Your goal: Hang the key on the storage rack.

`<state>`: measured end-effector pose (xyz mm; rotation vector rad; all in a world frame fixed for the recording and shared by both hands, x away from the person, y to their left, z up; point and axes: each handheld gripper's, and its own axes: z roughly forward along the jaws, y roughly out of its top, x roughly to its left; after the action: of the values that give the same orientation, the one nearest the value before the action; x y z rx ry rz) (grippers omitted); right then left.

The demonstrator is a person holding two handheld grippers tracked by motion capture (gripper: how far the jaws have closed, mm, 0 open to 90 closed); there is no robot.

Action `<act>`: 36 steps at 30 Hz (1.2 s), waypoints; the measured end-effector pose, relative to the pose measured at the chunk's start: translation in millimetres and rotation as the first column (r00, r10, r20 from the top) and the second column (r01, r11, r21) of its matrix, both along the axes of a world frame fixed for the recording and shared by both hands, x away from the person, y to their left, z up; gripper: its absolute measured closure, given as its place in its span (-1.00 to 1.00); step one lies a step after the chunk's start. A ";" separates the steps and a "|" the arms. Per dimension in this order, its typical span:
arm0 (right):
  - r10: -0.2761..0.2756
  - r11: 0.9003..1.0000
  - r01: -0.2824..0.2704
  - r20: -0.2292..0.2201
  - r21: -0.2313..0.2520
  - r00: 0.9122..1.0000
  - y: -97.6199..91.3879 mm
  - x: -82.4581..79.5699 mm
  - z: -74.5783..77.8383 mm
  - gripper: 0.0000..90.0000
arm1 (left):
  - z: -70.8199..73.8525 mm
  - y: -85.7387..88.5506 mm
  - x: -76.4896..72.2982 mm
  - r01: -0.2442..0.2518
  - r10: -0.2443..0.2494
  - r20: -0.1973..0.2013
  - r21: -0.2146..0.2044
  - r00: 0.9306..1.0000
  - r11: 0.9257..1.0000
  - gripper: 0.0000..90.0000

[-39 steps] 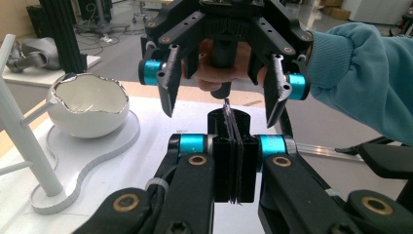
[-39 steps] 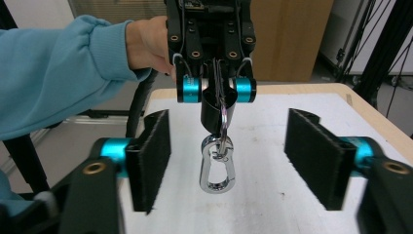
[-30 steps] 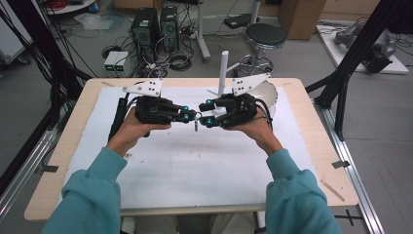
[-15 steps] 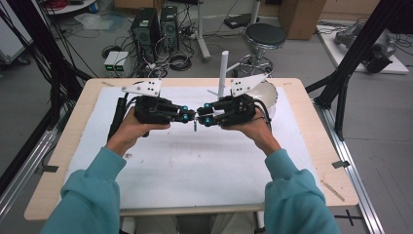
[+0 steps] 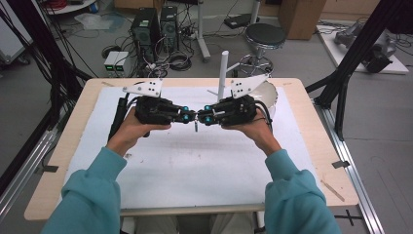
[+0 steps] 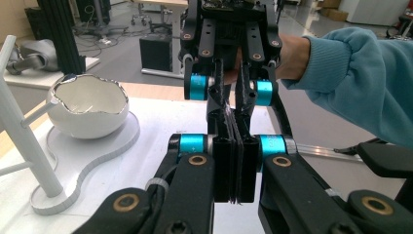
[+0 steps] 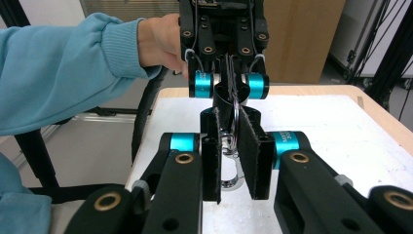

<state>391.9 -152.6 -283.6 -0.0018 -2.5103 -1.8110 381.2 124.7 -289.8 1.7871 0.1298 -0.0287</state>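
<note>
A metal clip (image 7: 231, 161), small and shiny, hangs between my two grippers above the middle of the white mat (image 5: 195, 165). From my station I see the right gripper (image 7: 231, 146) with its jaws set narrow on either side of the clip; they have just been closing, and a slim gap remains between the pads and the metal, so I cannot say they press on it yet. The clip's loop runs forward into the left gripper (image 6: 234, 161), whose jaws are pinched tight together on thin dark cords that lead toward the clip. In the high view the left gripper (image 5: 187, 116) and the right gripper (image 5: 202, 117) meet tip to tip, the clip (image 5: 195, 126) dangling just below the meeting point, clear of the mat. Behind the right gripper stands a white post (image 5: 223, 73) on its base, and just beside it a white bowl (image 6: 90, 109) with a broken rim. The wooden table (image 5: 321, 161) frames the mat.
</note>
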 end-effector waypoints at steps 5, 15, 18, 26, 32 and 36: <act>-0.007 1.000 0.006 0.021 0.013 1.000 -0.1 1.6 0.3 0.91 | 0.2 0.0 0.1 0.009 -0.009 0.009 0.001 1.000 1.000 0.97; -0.024 1.000 0.024 -0.051 -0.008 0.998 0.8 -0.4 0.3 0.98 | -1.9 0.8 0.5 0.011 -0.011 0.006 -0.001 1.000 1.000 0.96; -0.026 1.000 0.025 -0.049 -0.013 0.998 1.4 -0.4 0.3 0.98 | -2.8 1.3 1.0 0.010 -0.010 0.008 -0.001 1.000 1.000 0.95; -0.067 0.997 0.065 -0.059 -0.039 0.996 -2.3 0.2 1.4 0.98 | -6.5 4.2 0.1 -0.059 0.059 0.012 0.005 0.998 0.998 0.30; -0.121 0.992 0.119 -0.053 -0.034 0.991 -12.0 4.1 5.2 0.98 | -12.1 14.6 2.3 -0.166 0.166 0.010 0.007 0.986 0.986 -0.60; -0.188 0.980 0.183 -0.065 -0.079 0.980 -21.1 10.1 7.5 0.98 | -13.5 26.7 0.9 -0.207 0.206 0.035 0.008 0.978 0.978 -0.87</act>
<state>402.0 -173.8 -276.1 -0.3087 -2.6004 -1.7433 382.1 151.4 -303.2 1.7762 0.2909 0.1518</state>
